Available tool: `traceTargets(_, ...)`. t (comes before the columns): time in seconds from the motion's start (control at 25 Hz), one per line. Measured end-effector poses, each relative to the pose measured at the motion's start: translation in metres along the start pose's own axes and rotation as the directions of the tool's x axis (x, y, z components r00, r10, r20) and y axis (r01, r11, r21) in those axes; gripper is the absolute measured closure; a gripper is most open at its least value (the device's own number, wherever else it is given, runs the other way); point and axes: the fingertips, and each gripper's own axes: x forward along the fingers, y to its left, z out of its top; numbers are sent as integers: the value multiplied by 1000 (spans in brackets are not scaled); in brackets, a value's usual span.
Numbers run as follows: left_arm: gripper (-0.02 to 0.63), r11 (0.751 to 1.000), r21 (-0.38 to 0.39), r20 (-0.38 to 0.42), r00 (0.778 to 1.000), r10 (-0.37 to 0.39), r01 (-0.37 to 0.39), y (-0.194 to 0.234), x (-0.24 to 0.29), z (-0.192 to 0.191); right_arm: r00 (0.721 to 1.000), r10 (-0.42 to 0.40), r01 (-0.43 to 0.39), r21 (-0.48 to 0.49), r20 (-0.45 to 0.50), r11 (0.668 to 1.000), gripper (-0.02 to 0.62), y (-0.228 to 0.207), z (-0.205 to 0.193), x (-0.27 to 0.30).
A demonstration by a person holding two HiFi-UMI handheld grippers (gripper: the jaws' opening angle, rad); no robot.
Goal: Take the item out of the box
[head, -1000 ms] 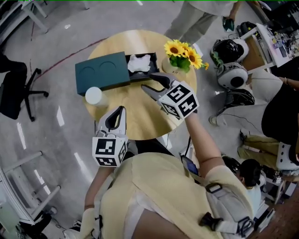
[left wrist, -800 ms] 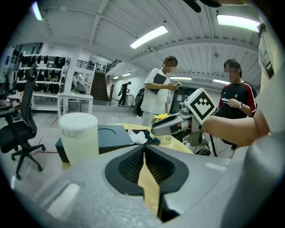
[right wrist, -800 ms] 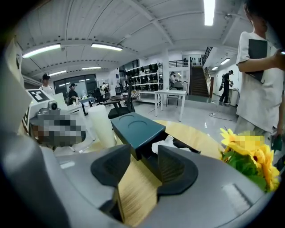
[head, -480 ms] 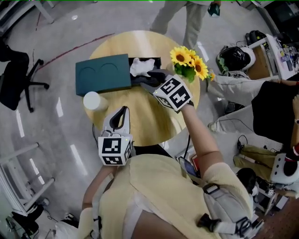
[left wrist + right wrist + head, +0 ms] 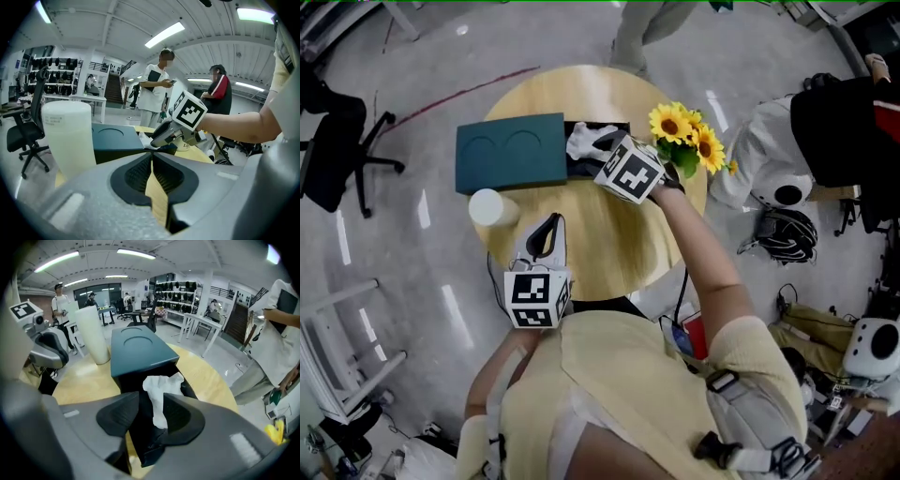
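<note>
Head view: on the round wooden table (image 5: 609, 248) lies a dark teal box (image 5: 511, 150) with two round recesses in its top. Its black inner tray is slid out to the right, and a crumpled white tissue (image 5: 582, 141) sits in it. The right gripper (image 5: 589, 157) reaches into the tray at the tissue. The left gripper (image 5: 549, 225) rests near the table's front edge, beside a white cup (image 5: 487, 208). Sunflowers (image 5: 686, 136) stand at the right.

Left gripper view: the left gripper (image 5: 152, 154) has its jaws together at the tips, with nothing between them.

Right gripper view: the right gripper (image 5: 151, 394) has its jaws apart and closing. The tissue (image 5: 164, 383), rumpled and drawn into a narrow strip, hangs between them in the open tray of the box (image 5: 138, 348).
</note>
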Motion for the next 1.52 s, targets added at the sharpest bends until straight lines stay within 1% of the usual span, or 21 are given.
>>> traceTargets(0.16, 598, 1000, -6, -1, 1000, 0, 0, 0, 5, 2, 995, 7, -17, -100, -101, 995, 425, -4, -6, 16)
traceTargets(0.32, 598, 1000, -7, -2, 1000, -2, 2, -4, 9, 2, 982, 29, -62, -176, -185, 982, 422, -4, -12, 30)
traceTargets(0.44, 598, 1000, -3, -5, 1000, 2, -2, -3, 10, 2, 976, 27, -73, -206, -218, 976, 431, -5, -17, 39)
traceTargets(0.52, 598, 1000, 3, -8, 1000, 6, -6, -2, 10, 2, 974, 13, -63, -217, -225, 974, 440, -8, -19, 42)
traceTargets(0.56, 598, 1000, 3, -10, 1000, 8, -8, -1, 10, 1, 974, 3, -55, -223, -226, 973, 460, -9, -20, 43)
traceTargets(0.68, 598, 1000, -4, -14, 1000, 9, -9, 0, 9, 0, 976, -13, -38, -232, -217, 972, 487, -12, -20, 44)
traceTargets(0.76, 598, 1000, -3, -12, 1000, 3, -3, 0, 10, 1, 979, -26, -23, -234, -202, 972, 519, -14, -19, 42)
traceTargets(0.84, 598, 1000, 7, -6, 1000, -9, 9, -2, 11, 4, 981, -42, -5, -240, -190, 971, 535, -15, -19, 37)
traceTargets(1.0, 598, 999, 24, 16, 999, -36, 35, -6, 10, 10, 984, -77, 34, -250, -163, 968, 540, -12, -16, 25)
traceTargets(1.16, 598, 997, 34, 19, 998, -64, 64, -8, 10, 15, 987, -107, 75, -242, -121, 967, 540, -6, -8, 4)
traceTargets(1.32, 600, 995, 49, 17, 996, -88, 87, -8, 5, 19, 984, -152, 124, -249, -98, 961, 541, 0, -2, -15)
traceTargets(1.52, 600, 990, 86, 24, 993, -114, 111, -9, -7, 27, 982, -178, 158, -228, -69, 961, 541, 16, 4, -35)
